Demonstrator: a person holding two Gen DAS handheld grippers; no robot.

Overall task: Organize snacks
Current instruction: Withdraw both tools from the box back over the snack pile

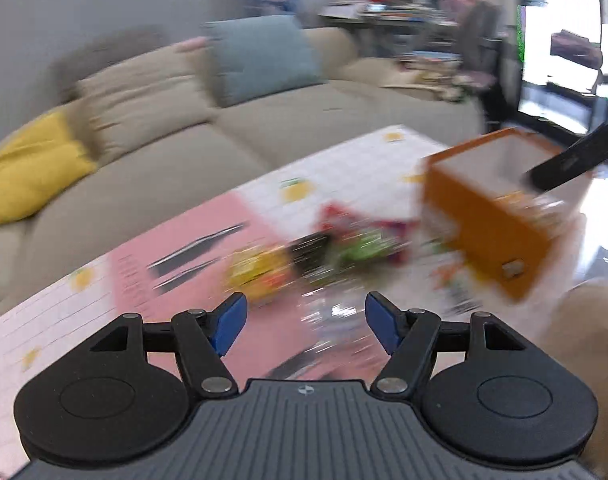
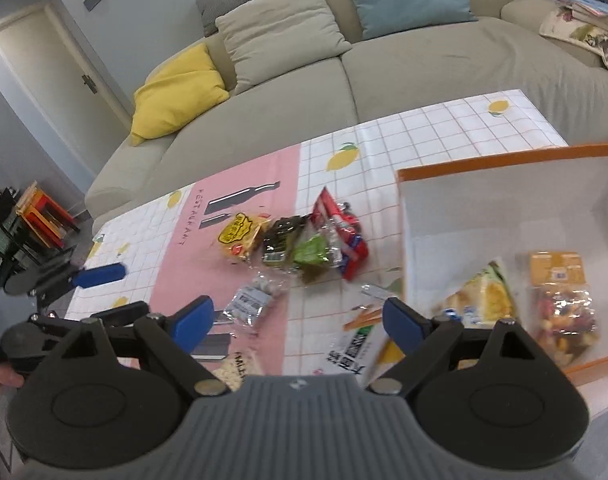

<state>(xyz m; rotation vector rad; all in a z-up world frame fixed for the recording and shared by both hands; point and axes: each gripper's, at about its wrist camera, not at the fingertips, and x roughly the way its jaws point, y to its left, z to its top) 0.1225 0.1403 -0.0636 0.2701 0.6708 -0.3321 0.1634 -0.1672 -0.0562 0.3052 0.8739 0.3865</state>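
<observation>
On a worktop spread with a checked, lemon-printed cloth and a pink mat, in front of a beige sofa, loose snack packets lie in a cluster near the middle; a yellow packet sits just beside a dark packet, a green packet and a red packet, all touching or overlapping; a clear packet lies nearer the cameras, apart from the pile. An orange box with a white inside stands open at the right end of the worktop, near its front edge; two packets already rest on its floor, a yellow-and-white one and a bag of mixed fruit; a flat printed packet lies against the box's near left wall. The right gripper hovers over the front of the worktop, its blue fingers spread wide with nothing between them. The left gripper is also held wide and empty above the pink mat, its view smeared by motion; its fingers show at the left edge of the worktop in the right wrist view. Bare cloth lies open along the far edge by the sofa and at the left end.
</observation>
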